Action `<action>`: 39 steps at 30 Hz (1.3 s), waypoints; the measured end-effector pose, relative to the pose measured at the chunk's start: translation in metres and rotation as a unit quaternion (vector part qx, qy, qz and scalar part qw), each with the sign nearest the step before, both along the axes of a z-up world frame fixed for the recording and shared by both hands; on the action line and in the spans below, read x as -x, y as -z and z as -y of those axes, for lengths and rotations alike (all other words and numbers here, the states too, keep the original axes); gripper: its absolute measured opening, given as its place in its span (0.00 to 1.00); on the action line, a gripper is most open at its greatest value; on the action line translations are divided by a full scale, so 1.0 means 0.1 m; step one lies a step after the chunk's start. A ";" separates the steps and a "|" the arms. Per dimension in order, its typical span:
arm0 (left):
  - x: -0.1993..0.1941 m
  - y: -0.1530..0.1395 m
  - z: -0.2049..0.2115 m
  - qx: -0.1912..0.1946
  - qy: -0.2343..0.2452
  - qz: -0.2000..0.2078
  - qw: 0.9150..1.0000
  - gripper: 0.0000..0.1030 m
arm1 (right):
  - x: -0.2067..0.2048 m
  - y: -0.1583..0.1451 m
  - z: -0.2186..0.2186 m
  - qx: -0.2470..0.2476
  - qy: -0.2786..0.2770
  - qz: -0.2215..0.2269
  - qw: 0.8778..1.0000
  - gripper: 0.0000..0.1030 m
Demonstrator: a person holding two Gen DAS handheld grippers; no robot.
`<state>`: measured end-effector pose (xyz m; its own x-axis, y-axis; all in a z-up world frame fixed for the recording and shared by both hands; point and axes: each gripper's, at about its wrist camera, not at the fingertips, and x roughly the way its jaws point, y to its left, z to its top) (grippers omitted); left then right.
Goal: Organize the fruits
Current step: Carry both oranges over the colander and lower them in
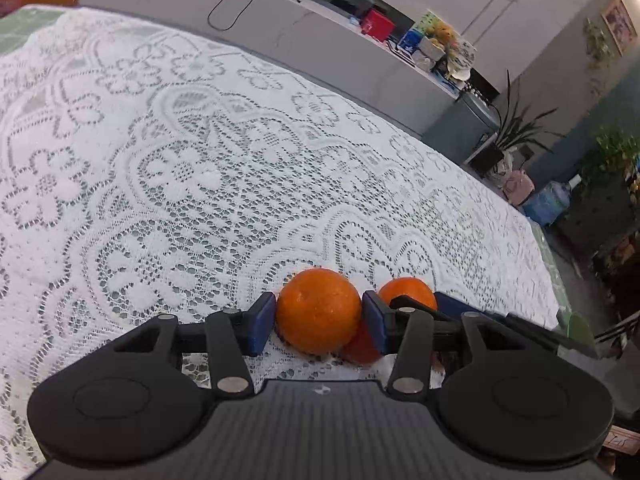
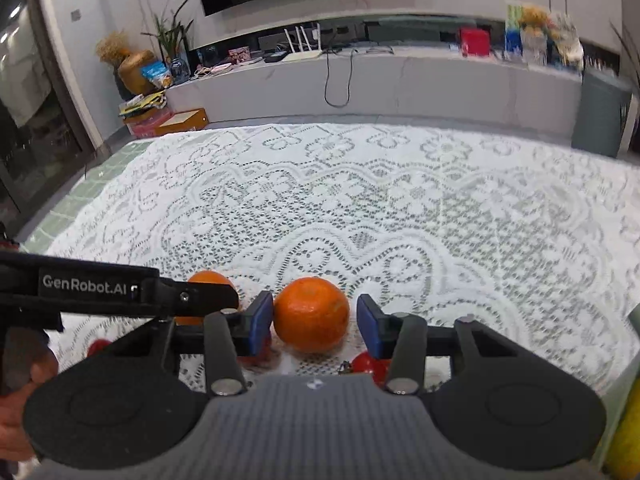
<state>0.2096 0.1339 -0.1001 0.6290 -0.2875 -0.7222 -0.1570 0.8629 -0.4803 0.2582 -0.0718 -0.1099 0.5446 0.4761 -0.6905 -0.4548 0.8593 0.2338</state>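
In the left wrist view my left gripper (image 1: 319, 322) has its blue pads closed against both sides of an orange (image 1: 318, 310). A second orange (image 1: 408, 292) lies just right of it, behind the right gripper's blue pad, and a red fruit (image 1: 360, 346) sits low under the held orange. In the right wrist view my right gripper (image 2: 314, 320) stands around another orange (image 2: 311, 314); the left pad touches it, the right pad is a small gap away. The left gripper's black body (image 2: 120, 290) crosses at left, in front of its orange (image 2: 208, 282). Small red fruits (image 2: 370, 364) lie on the cloth.
A white lace tablecloth (image 2: 400, 208) covers the table. A yellow-green object (image 2: 628, 440) shows at the right edge. A grey TV bench (image 2: 380, 84) with boxes and cables stands beyond the far edge. Plants and a water bottle (image 1: 548, 200) stand off the table's right side.
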 end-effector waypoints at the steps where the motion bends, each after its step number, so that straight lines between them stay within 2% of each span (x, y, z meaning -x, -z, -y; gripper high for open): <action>1: -0.01 0.01 -0.01 0.007 -0.003 -0.002 1.000 0.53 | -0.01 0.00 0.00 -0.002 0.000 -0.002 1.000 0.43; 8: -0.04 0.03 -0.05 0.022 -0.014 -0.006 1.000 0.51 | -0.05 0.01 0.01 -0.013 0.003 -0.019 1.000 0.40; 17: 0.00 -0.07 0.00 -0.004 -0.024 -0.002 1.000 0.49 | 0.02 -0.08 0.00 0.009 0.018 -0.008 1.000 0.39; 24: 0.15 -0.35 0.11 -0.056 -0.012 0.028 0.998 0.49 | 0.24 -0.25 0.10 0.018 0.028 0.025 0.999 0.38; 33: 0.46 -0.70 0.39 -0.135 0.017 0.056 0.989 0.49 | 0.67 -0.53 0.30 0.017 0.035 0.064 0.997 0.38; 39: 0.67 -0.90 0.59 -0.152 0.037 0.081 0.984 0.49 | 0.98 -0.74 0.52 0.012 0.040 0.098 0.994 0.38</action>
<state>0.1423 0.0747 -0.0103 0.7290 -0.1227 -0.6734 -0.0305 0.9770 -0.2110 0.1603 -0.1235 -0.0355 0.7049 0.4103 -0.5786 -0.4191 0.8990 0.1269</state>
